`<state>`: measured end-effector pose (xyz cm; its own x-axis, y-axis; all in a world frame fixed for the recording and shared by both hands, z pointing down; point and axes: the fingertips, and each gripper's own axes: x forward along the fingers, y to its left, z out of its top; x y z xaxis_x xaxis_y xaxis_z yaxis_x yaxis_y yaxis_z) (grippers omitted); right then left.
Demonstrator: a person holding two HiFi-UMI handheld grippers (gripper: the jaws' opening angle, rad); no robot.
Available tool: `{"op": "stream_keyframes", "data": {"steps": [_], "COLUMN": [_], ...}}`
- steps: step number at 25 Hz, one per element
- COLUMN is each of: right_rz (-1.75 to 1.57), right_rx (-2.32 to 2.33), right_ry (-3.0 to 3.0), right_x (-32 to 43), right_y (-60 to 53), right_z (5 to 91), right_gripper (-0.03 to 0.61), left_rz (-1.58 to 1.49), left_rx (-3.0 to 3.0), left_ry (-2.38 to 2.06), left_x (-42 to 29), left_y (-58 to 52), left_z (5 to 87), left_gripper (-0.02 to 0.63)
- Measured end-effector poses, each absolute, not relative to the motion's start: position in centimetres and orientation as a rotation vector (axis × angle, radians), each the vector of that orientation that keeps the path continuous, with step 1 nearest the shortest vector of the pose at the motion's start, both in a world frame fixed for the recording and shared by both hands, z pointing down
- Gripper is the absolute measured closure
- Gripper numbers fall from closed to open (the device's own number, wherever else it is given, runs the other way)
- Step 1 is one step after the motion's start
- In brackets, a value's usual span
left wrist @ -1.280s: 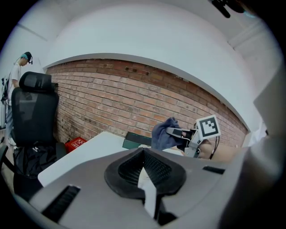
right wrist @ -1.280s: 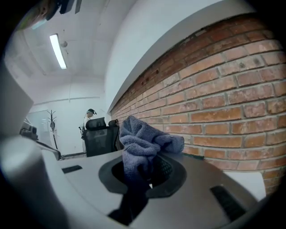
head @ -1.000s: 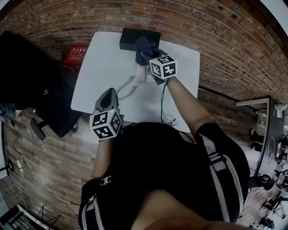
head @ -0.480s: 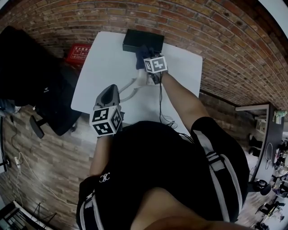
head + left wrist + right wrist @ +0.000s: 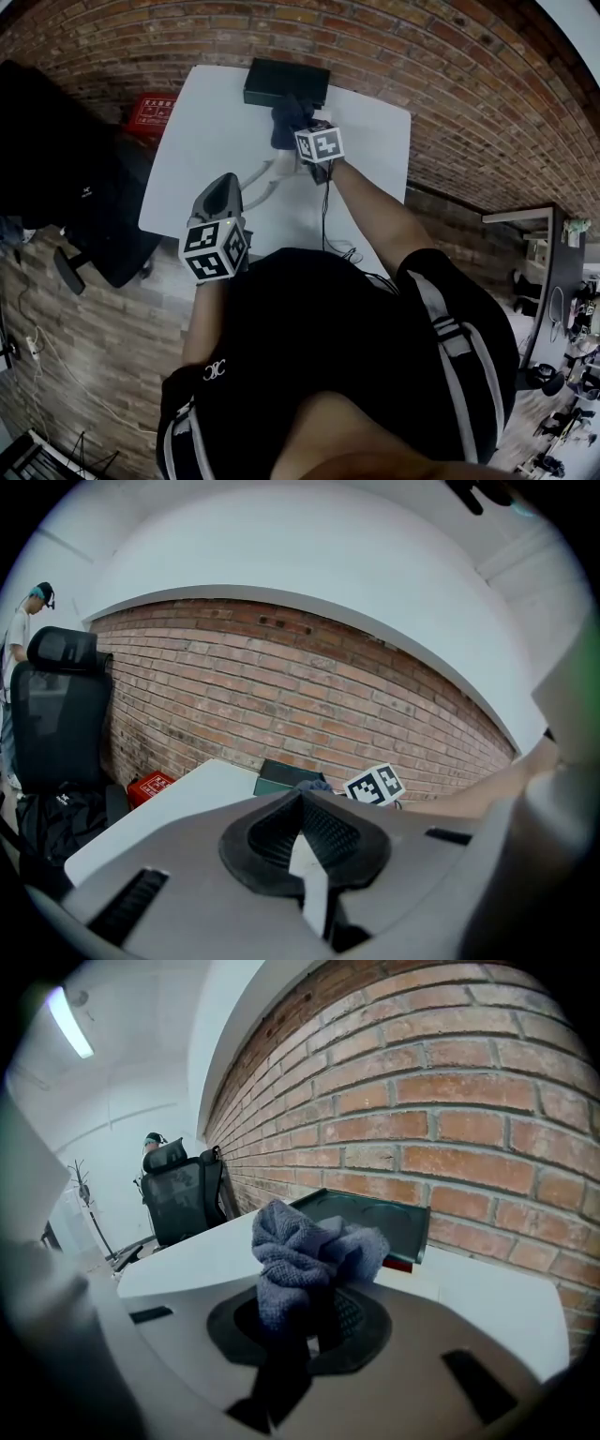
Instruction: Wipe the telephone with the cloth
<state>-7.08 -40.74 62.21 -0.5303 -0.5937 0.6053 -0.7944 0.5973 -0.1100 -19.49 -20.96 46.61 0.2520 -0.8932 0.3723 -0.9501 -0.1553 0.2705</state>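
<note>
Here my right gripper [image 5: 314, 1309] clamps the cloth [image 5: 314, 1246] near the telephone [image 5: 286, 82] at the table's [image 5: 192, 141] 12 o'clock edge; my left gripper [image 5: 302, 808], jaws together and empty, hangs at 7 o'clock.

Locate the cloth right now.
The cloth is clamped in the right gripper, at the far side of the table in the head view, right in front of the telephone.

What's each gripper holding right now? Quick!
Left gripper: jaws shut, nothing between them.
Right gripper: jaws shut on the cloth.
</note>
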Motion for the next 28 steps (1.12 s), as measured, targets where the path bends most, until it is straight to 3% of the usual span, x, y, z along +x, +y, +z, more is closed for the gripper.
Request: {"op": "stream_keyframes", "data": {"steps": [28], "right_rz": [0.453], "right_rx": [0.851], "right_ry": [-2.235], "right_x": [-5.4], "right_y": [-26.9], "right_z": [68.4], "right_gripper": [0.548], "left_rz": [0.115], "left_rx": [2.082], "left_ry": [-1.622], "left_x": [-16.5], "left_y": [-21.4], "left_z": [47.4], "left_gripper": [0.614]}}
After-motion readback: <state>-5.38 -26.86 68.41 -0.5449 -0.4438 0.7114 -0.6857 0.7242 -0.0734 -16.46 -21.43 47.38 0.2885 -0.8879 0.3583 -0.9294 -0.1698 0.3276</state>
